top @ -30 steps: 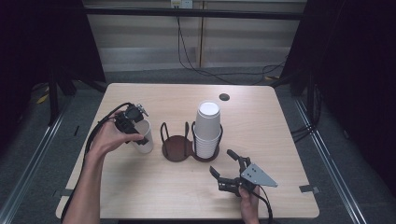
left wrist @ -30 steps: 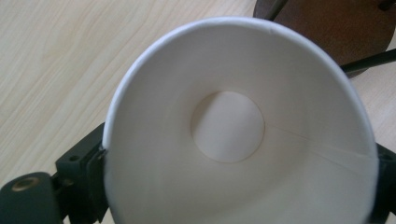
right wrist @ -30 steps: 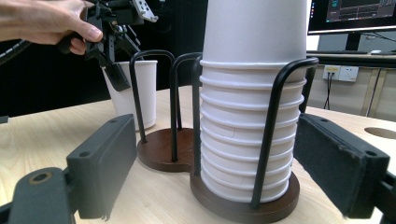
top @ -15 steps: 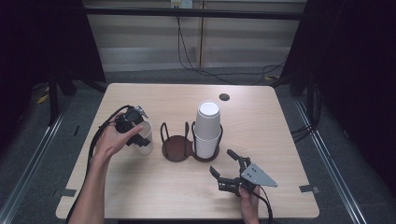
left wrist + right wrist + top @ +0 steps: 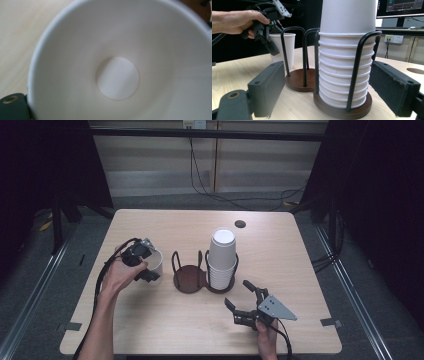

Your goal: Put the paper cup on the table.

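My left tool (image 5: 142, 262) grips a single white paper cup (image 5: 154, 265) by its rim, one jaw inside and one outside as far as I can judge. The cup stands upright on the tabletop (image 5: 165, 320), just left of the double cup holder (image 5: 192, 277). In the left gripper view I look straight down into the empty cup (image 5: 117, 77).

My right tool (image 5: 247, 302) hovers low over the tabletop, jaws spread wide and holding nothing, facing the stack of cups (image 5: 344, 62) in the holder's right ring. The left ring (image 5: 297, 80) is empty.

I judge one cup is separated from the stack and now stands on its own; placing it into the empty ring, or letting go of it, is not yet done.
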Action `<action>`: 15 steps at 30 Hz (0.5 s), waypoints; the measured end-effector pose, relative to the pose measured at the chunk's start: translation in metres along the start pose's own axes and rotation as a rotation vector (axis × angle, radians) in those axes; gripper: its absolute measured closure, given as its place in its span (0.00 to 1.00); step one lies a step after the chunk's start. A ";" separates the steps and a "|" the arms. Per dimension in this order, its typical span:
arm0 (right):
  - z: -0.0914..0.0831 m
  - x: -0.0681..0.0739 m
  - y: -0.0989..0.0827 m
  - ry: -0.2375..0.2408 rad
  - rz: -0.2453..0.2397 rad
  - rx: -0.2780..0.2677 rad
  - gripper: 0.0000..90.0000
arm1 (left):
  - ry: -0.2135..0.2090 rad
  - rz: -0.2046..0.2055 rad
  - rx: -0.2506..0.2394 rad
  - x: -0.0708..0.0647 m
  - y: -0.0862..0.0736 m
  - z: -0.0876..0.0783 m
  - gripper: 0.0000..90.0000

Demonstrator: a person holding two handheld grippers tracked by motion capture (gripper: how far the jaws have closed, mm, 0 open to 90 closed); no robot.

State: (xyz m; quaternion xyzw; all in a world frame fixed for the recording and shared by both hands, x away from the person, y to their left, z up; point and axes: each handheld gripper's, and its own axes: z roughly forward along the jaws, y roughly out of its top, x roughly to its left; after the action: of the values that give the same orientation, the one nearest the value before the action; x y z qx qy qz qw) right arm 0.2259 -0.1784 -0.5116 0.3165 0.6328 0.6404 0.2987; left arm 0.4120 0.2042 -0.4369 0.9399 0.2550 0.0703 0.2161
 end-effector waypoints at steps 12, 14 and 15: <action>0.000 0.000 0.000 -0.001 0.000 0.002 0.15 | -0.044 -0.105 -0.124 0.000 -0.030 0.006 0.07; 0.000 0.000 0.000 -0.001 0.000 0.002 0.15 | -0.033 -0.122 -0.157 -0.002 -0.035 0.004 0.08; 0.000 0.000 0.000 -0.001 0.000 0.002 0.15 | -0.036 -0.129 -0.181 -0.003 -0.038 0.003 0.09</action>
State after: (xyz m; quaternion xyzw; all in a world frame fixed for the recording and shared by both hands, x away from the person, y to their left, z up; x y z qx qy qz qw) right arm 0.2263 -0.1783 -0.5115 0.3174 0.6333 0.6395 0.2987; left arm 0.3936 0.2310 -0.4567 0.8993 0.3038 0.0622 0.3085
